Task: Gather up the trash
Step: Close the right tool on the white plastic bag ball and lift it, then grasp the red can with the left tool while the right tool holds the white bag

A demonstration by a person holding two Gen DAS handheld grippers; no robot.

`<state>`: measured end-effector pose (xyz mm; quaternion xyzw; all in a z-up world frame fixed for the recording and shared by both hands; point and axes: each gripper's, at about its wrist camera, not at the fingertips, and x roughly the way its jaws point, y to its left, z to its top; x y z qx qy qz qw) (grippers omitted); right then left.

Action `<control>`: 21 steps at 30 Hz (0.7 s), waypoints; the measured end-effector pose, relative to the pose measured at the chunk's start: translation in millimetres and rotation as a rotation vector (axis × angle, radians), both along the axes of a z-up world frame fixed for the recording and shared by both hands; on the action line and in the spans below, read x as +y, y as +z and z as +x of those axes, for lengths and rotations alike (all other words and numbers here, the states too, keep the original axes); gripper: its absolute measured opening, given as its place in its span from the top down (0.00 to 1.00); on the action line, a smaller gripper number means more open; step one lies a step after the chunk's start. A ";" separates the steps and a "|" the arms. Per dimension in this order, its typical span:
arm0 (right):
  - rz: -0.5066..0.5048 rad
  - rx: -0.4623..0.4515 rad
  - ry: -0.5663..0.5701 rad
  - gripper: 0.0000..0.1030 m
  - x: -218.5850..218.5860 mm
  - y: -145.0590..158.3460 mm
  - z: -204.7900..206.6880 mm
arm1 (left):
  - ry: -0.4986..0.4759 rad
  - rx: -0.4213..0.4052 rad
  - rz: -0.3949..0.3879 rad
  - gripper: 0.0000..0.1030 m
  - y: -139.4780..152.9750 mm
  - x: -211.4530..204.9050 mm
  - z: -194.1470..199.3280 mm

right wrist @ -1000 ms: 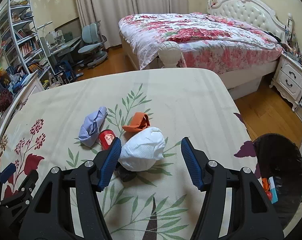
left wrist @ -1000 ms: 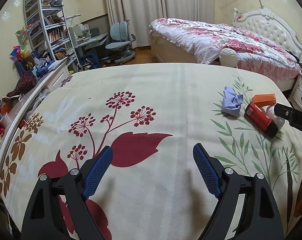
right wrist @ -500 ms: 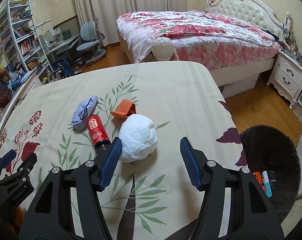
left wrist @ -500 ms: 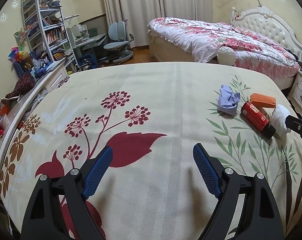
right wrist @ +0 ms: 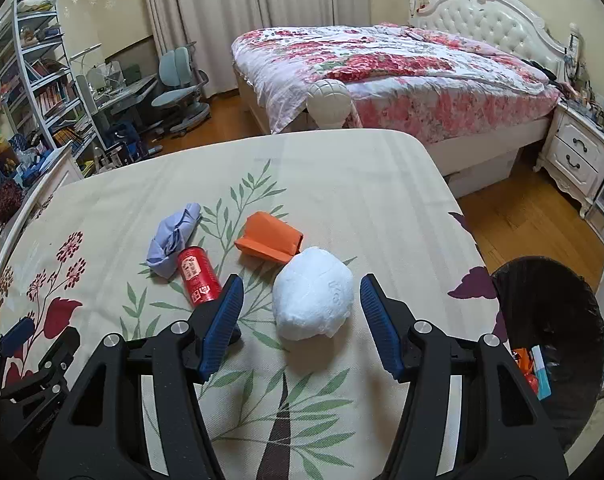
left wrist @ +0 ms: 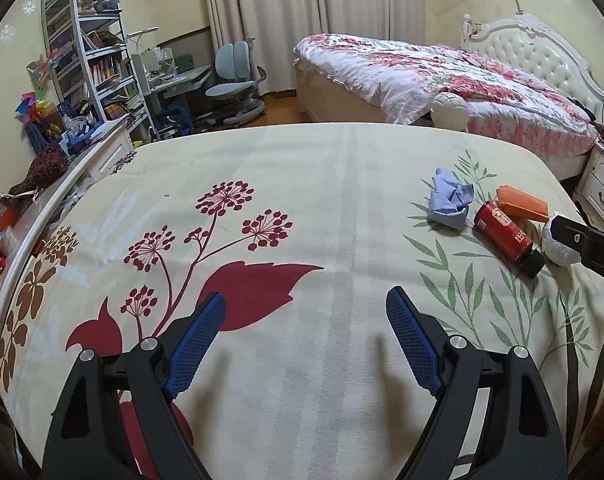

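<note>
**Four pieces left on the desk, some already binned**

Going left to right in our right wrist view, our left gripper (right wrist: 18, 344) waits at the near left with its fingers spread and nothing between them. On the desk (right wrist: 341, 184) lie a crumpled blue cloth (right wrist: 174, 236), a red can (right wrist: 196, 276) on its side just beside it, an orange carton (right wrist: 270, 238) and a white paper wad (right wrist: 311, 298). Our right gripper (right wrist: 300, 302) has its fingers released on either side of the wad, not yet pressing on it. The black bin (right wrist: 549, 320) stands off the desk's right edge with a few scraps inside, so we judge the job partly done. The can's near end hides behind a finger, and the bin's contents are too small to name.
</note>
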<state>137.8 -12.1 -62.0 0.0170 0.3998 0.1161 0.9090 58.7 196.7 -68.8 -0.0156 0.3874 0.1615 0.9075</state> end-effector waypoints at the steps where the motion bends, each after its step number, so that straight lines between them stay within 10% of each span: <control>1: 0.000 0.005 -0.001 0.44 -0.9 -1.8 1.1 | -0.002 0.000 -0.002 0.20 0.1 -0.8 0.3; 4: 0.003 0.028 0.011 0.62 -4.5 -8.1 2.6 | -0.009 0.000 -0.004 0.20 0.5 -5.0 1.8; 21: -0.001 0.005 -0.002 0.65 -55.1 -12.6 -23.6 | -0.126 -0.008 -0.030 0.20 8.9 -77.0 27.0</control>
